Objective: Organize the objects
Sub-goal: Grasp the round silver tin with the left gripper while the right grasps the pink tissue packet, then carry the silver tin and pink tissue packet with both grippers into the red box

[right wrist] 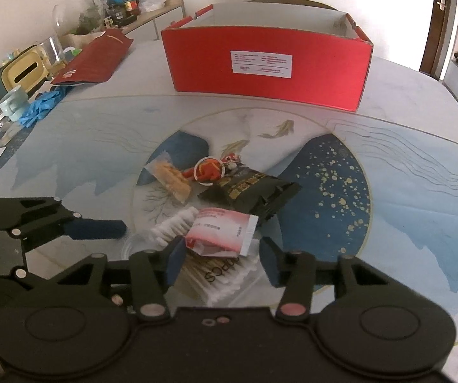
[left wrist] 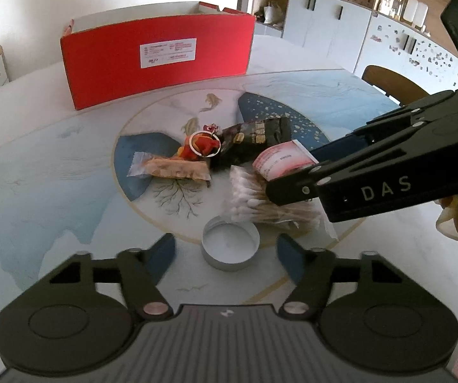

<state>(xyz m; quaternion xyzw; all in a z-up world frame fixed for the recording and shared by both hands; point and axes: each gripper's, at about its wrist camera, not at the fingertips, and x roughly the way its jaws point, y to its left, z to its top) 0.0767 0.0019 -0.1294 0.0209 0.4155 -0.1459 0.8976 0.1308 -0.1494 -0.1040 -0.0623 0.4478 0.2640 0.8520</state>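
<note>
A pile of small objects lies on the patterned table: a pink-white packet, a bag of cotton swabs, a black snack pouch, a red toy keyring, a cracker packet and a round metal lid. My right gripper is open, its jaws either side of the pink-white packet above the swabs; it also shows in the left wrist view. My left gripper is open, straddling the lid. An open red box stands behind.
At the far left of the table are a red envelope, blue gloves, a cup and a tissue box. A wooden chair and white cabinets stand beyond the table.
</note>
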